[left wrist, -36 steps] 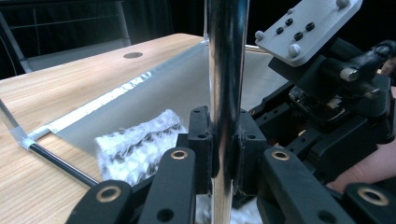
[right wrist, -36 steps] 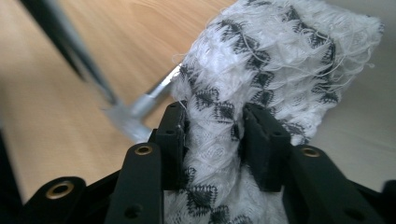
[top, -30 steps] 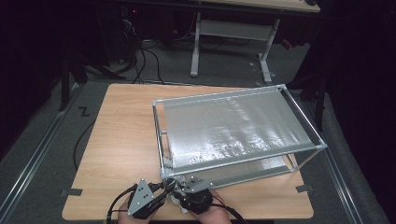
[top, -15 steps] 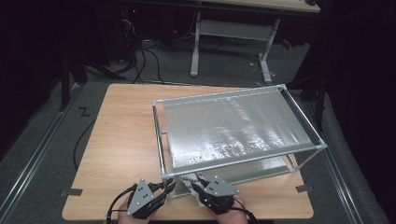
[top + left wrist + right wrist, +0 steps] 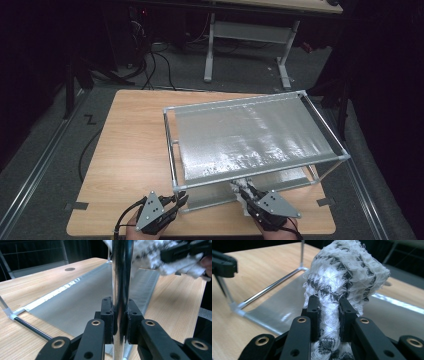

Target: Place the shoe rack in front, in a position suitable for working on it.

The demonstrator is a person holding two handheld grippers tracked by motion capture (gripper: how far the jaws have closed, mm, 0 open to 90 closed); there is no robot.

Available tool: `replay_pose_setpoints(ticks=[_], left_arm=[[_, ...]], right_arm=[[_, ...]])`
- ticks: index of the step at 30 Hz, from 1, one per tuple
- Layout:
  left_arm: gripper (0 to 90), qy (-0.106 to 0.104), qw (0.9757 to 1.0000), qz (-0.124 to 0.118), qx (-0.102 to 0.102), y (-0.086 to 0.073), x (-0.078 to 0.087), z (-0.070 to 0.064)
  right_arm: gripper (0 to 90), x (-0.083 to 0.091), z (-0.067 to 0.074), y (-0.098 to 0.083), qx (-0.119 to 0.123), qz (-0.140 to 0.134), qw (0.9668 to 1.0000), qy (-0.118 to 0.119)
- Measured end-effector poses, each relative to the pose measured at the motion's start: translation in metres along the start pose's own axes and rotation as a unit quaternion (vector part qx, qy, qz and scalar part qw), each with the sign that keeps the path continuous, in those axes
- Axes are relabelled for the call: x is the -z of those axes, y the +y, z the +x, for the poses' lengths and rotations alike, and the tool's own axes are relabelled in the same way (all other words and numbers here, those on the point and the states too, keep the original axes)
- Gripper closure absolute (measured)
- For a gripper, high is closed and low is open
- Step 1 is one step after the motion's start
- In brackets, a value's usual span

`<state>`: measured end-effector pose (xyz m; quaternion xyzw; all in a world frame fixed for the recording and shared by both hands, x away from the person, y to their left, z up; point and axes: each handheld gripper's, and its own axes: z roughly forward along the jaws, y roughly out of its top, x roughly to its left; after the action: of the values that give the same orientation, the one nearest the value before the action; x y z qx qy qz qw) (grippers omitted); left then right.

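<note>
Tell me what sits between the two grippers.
In the high view, the rack's near bottom shelf lies between the left gripper, clamped on the corner post, and the right gripper holding a cloth.

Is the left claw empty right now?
No, in the left gripper view the left claw is clamped on the rack's upright metal post.

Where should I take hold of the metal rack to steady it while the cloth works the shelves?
Take the metal rack by its near-left upright post, coming in level from the table's near edge. The post is a slim, round, vertical tube, so the tongs close squarely across it, as the left tongs do now.
</note>
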<state>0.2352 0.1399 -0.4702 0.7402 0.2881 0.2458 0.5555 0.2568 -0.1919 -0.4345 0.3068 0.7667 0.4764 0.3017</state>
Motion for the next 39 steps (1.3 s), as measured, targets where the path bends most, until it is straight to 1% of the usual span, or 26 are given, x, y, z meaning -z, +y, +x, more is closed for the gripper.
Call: replay_pose_setpoints(ticks=[2,6,7,8,12,20,23,26,27,28,30,31,34,39], left_arm=[[80.0,0.000,1.0000,0.000,0.000,0.000,0.000,0.000],[80.1,0.000,1.0000,0.000,-0.001,0.000,0.000,0.000],[80.1,0.000,1.0000,0.000,-0.001,0.000,0.000,0.000],[80.1,0.000,1.0000,0.000,-0.001,0.000,0.000,0.000],[80.0,0.000,1.0000,0.001,-0.002,0.000,0.000,0.000],[80.1,0.000,1.0000,0.000,-0.002,0.000,0.000,0.000],[80.1,0.000,1.0000,0.000,-0.002,0.000,0.000,0.000],[80.1,0.000,1.0000,0.000,-0.001,0.000,0.000,0.000],[80.1,0.000,1.0000,0.000,-0.001,0.000,0.000,0.000],[80.1,0.001,1.0000,-0.001,-0.001,0.000,0.000,0.000],[80.1,0.001,1.0000,-0.001,-0.001,0.000,0.000,0.000],[80.0,0.001,1.0000,-0.001,-0.001,0.000,0.000,0.000],[80.1,0.000,1.0000,-0.002,-0.001,0.000,0.000,0.000],[80.1,0.000,1.0000,-0.002,-0.001,-0.001,0.000,0.000]], right_arm=[[75.7,0.006,-0.003,0.001,0.001,-0.005,1.0000,-0.008],[75.6,0.019,-0.007,0.005,0.008,-0.026,0.9994,-0.023],[75.6,0.019,-0.007,0.005,0.008,-0.026,0.9994,-0.023],[75.7,0.024,-0.006,0.007,0.013,-0.036,0.9988,-0.029],[76.8,0.031,-0.006,0.012,0.016,-0.052,0.9977,-0.041],[77.4,0.043,-0.008,0.019,0.015,-0.076,0.9955,-0.054],[77.5,0.049,-0.010,0.022,0.011,-0.091,0.9940,-0.060],[77.5,0.057,-0.011,0.028,0.006,-0.111,0.9917,-0.065],[77.5,0.057,-0.011,0.028,0.006,-0.111,0.9917,-0.065],[77.4,0.061,-0.011,0.032,0.006,-0.123,0.9900,-0.068],[77.4,0.064,-0.011,0.036,0.005,-0.137,0.9880,-0.072],[77.3,0.065,-0.011,0.039,0.003,-0.140,0.9875,-0.071],[77.2,0.066,-0.013,0.048,0.000,-0.155,0.9853,-0.072],[77.2,0.064,-0.012,0.065,0.004,-0.180,0.9810,-0.073]])
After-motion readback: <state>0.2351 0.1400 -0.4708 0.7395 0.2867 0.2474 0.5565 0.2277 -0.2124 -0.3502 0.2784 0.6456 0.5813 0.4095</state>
